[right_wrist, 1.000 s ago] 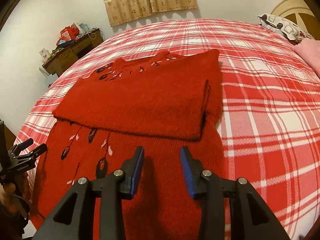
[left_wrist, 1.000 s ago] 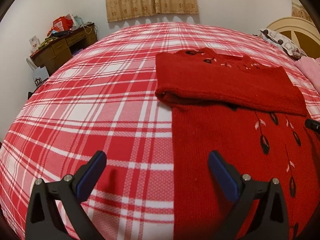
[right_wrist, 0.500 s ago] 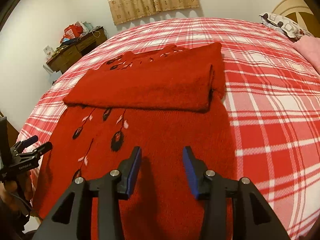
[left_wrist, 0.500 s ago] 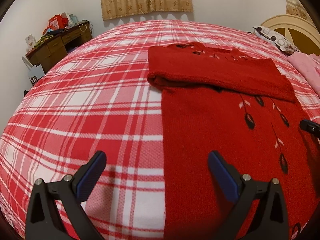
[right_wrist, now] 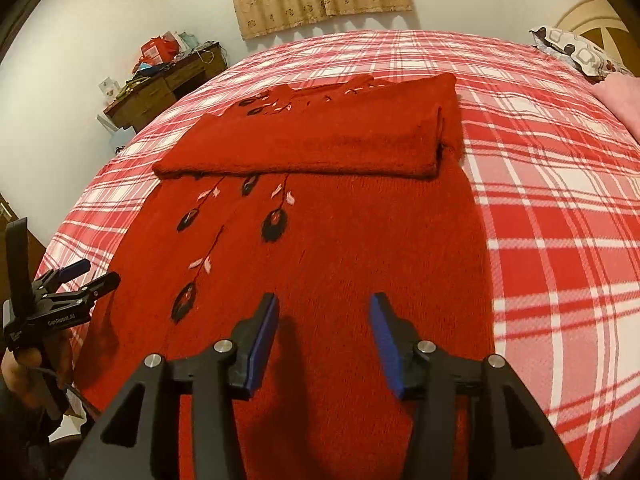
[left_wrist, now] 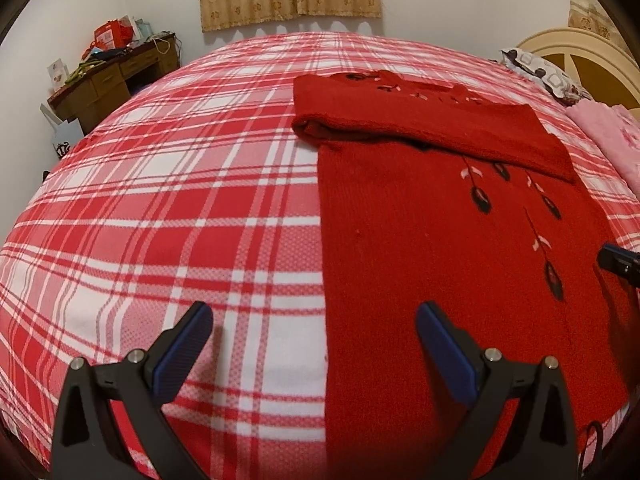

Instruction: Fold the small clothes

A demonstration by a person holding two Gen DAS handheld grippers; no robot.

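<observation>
A red knit sweater (left_wrist: pixel 440 240) with black and pink leaf embroidery lies flat on the plaid bed; it also shows in the right wrist view (right_wrist: pixel 340 240). Its sleeves are folded across the chest as a thick band (right_wrist: pixel 312 148). My left gripper (left_wrist: pixel 314 330) is wide open and empty, low over the sweater's left edge near the hem. My right gripper (right_wrist: pixel 324 322) is open and empty, just above the lower right part of the sweater. The left gripper also shows in the right wrist view (right_wrist: pixel 86 276). A tip of the right gripper shows at the left wrist view's right edge (left_wrist: pixel 618 260).
The red and white plaid bedspread (left_wrist: pixel 180 200) covers the whole bed. A cluttered wooden desk (left_wrist: pixel 116 76) stands at the far left by the wall. A patterned pillow (left_wrist: pixel 540 72), a pink blanket (left_wrist: pixel 612 136) and a cream headboard (left_wrist: pixel 580 44) are at the right.
Both grippers have drawn back toward the sweater's hem, so more of the lower body shows. The sweater has not moved. Both stay open.
</observation>
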